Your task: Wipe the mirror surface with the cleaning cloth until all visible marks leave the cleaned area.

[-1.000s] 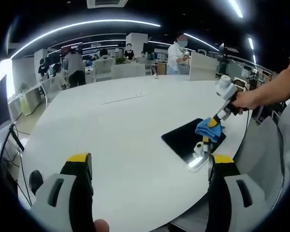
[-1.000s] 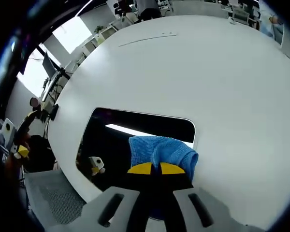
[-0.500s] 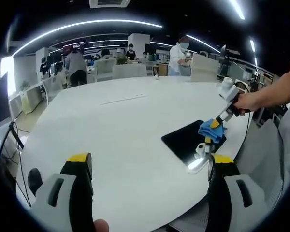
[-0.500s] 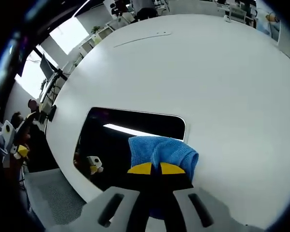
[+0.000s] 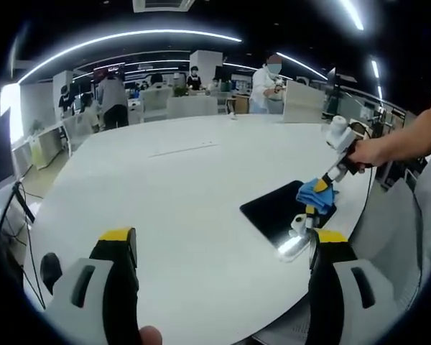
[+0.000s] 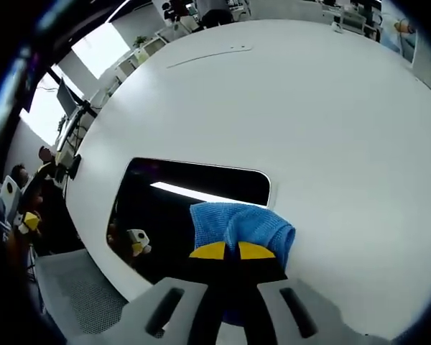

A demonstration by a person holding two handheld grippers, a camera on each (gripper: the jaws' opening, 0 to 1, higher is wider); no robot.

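Observation:
A dark rectangular mirror (image 5: 276, 208) (image 6: 165, 208) lies flat near the edge of the white round table (image 5: 172, 187) (image 6: 309, 108). My right gripper (image 6: 225, 251) (image 5: 320, 185) is shut on a blue cleaning cloth (image 6: 237, 224) (image 5: 314, 192) and holds it down on the mirror's right end. The mirror reflects a ceiling light strip and the gripper. My left gripper (image 5: 219, 237) hangs open above the table's near edge, well left of the mirror, with nothing between its fingers.
A person's arm (image 5: 402, 136) holds the right gripper from the table's right side. A grey mesh chair (image 6: 79, 295) stands below the table edge. Several people and desks (image 5: 151, 93) fill the office behind. A thin cable (image 5: 183, 148) lies on the far tabletop.
The right gripper has slid the cloth a little along the mirror toward its right end. The left gripper has stayed still.

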